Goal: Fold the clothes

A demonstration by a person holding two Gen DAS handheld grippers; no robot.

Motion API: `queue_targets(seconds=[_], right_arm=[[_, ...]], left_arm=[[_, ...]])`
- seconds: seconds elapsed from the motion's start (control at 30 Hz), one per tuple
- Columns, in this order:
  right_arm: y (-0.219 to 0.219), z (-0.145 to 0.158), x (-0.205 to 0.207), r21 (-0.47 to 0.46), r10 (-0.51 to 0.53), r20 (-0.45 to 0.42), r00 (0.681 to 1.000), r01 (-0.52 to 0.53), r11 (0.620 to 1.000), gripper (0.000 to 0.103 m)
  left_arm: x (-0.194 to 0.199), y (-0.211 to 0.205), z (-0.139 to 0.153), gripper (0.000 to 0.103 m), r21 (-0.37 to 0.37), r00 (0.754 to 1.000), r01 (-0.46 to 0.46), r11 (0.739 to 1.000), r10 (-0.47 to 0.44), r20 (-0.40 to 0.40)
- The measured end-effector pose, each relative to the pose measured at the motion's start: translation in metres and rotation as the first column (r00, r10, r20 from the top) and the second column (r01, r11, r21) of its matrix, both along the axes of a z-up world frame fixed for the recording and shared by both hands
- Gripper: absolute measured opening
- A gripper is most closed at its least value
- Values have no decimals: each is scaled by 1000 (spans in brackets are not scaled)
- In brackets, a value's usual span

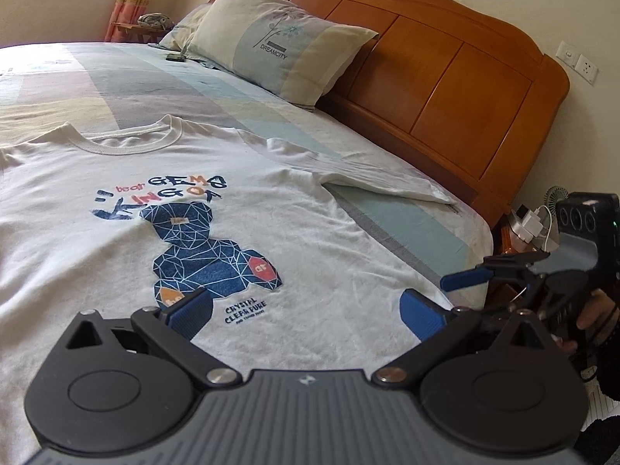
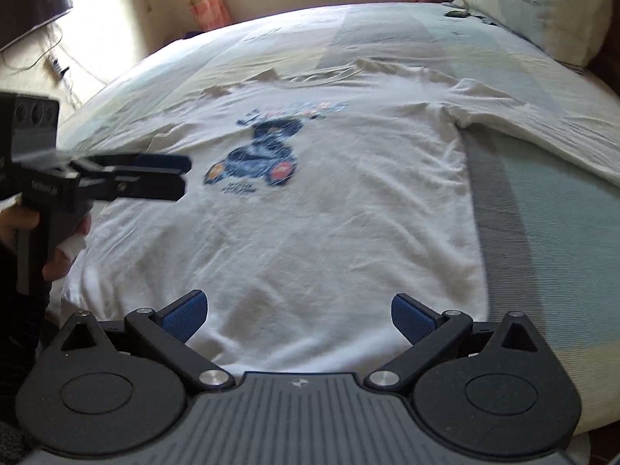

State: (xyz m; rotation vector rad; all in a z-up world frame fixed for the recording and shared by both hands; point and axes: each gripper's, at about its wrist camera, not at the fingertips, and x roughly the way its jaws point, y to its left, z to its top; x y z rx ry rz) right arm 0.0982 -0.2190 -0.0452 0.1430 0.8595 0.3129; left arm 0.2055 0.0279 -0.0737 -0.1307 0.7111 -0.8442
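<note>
Left wrist view: T-shirt point(image 1: 294, 209) flat on bed point(image 1: 128, 77) by headboard point(image 1: 445, 77); both fingers wide.

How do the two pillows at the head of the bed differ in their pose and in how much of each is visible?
The front pillow leans tilted against the wooden headboard and shows nearly its whole face, with a flower print and the word DREAMCITY. The rear pillow lies lower, behind it, and only one end shows; any print on it is hidden. Both are pale and rest on the striped bedsheet.
</note>
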Motion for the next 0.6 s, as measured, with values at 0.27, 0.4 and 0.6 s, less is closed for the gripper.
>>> queue_targets(seconds=[0.27,0.4,0.6], right_arm=[[-154,-5,25,312,-423,69,903,383,869,103],[-222,-18,43,456,-577,82,813,484,747,103],[-289,-55,67,585,-752,-12,659,615,529,103]], left_arm=[[3,-21,-13,102,59,999,49,997,-48,-13],[4,-23,-16,102,70,999,53,996,-52,-18],[10,-19,-19,102,59,999,41,997,-39,-36]])
